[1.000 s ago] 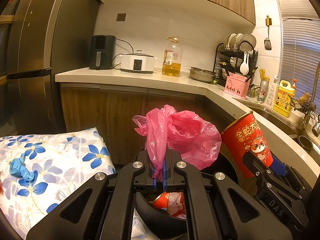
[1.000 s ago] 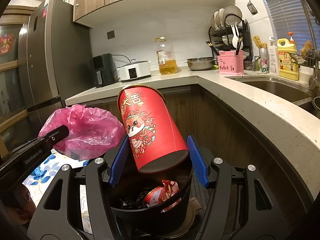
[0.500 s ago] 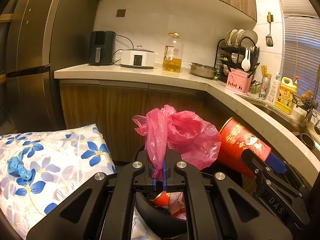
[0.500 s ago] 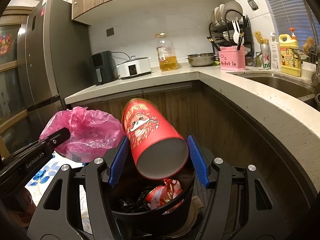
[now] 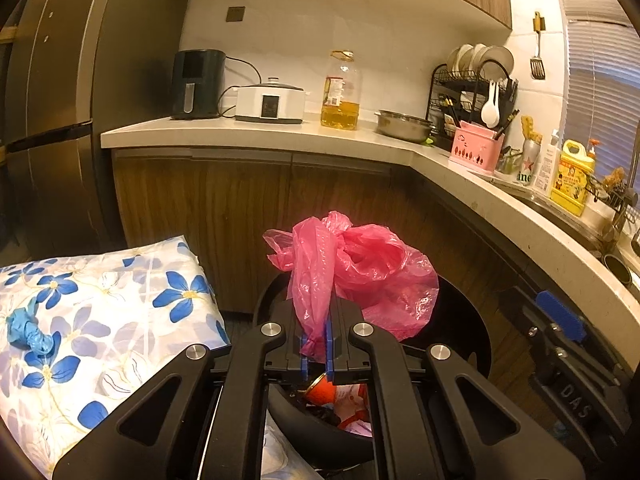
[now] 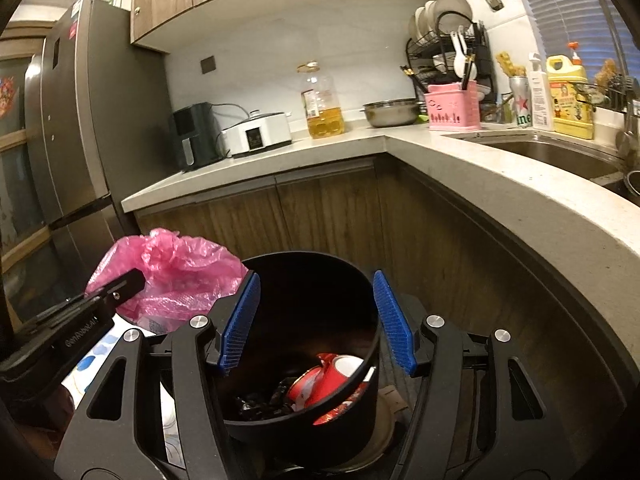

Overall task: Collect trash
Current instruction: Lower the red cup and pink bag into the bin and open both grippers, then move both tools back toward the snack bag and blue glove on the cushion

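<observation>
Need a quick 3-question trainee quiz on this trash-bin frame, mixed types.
1. True or false: the left claw is shut on the pink plastic bag.
2. What is between the right claw's pads? A) a red cup B) nothing C) a blue glove
3. Where does the red paper cup lie?

Key: 1 true. 2 B. 3 Inside the black trash bin, on the other trash.

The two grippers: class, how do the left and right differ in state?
The left gripper is shut on the pink plastic bag; the right gripper is open and empty. The left shows little blue pad; the right's pads are fully exposed. Both hover over the black bin.
</observation>
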The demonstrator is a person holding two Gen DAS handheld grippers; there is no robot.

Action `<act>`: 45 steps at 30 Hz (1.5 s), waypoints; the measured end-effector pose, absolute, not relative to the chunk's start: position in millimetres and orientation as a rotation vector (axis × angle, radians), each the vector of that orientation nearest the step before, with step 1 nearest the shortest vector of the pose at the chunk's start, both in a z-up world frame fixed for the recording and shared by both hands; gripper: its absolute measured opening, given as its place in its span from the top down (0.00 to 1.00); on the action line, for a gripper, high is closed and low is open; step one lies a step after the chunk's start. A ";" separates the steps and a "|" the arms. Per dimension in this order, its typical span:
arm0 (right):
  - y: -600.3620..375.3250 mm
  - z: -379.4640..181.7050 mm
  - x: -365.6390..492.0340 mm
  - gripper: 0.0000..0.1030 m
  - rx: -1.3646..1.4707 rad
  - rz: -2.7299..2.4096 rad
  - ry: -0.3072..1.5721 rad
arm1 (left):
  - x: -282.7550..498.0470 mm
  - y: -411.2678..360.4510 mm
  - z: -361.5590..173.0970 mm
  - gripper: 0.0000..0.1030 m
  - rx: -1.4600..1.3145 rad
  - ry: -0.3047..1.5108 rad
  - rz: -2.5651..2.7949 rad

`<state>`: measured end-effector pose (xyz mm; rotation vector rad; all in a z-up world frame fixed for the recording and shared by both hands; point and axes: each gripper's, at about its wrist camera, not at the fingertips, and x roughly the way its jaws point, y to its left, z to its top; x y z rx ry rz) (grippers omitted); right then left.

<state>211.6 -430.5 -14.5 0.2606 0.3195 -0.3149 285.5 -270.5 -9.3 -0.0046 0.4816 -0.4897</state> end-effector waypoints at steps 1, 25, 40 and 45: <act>-430.0 -14.3 209.3 0.38 0.258 -0.320 0.317 | 285.3 -271.1 -9.9 0.96 -0.001 0.482 -0.492; -403.7 -9.5 178.2 0.26 0.222 -0.315 0.312 | 248.7 -206.6 -8.8 0.15 -0.068 0.460 -0.398; -338.2 -9.8 163.8 0.14 0.188 -0.236 0.319 | 208.4 -132.8 -12.8 0.06 -0.056 0.442 -0.229; -311.2 -10.0 166.4 0.14 0.165 -0.193 0.324 | 200.9 -103.3 -13.4 0.06 -0.079 0.442 -0.175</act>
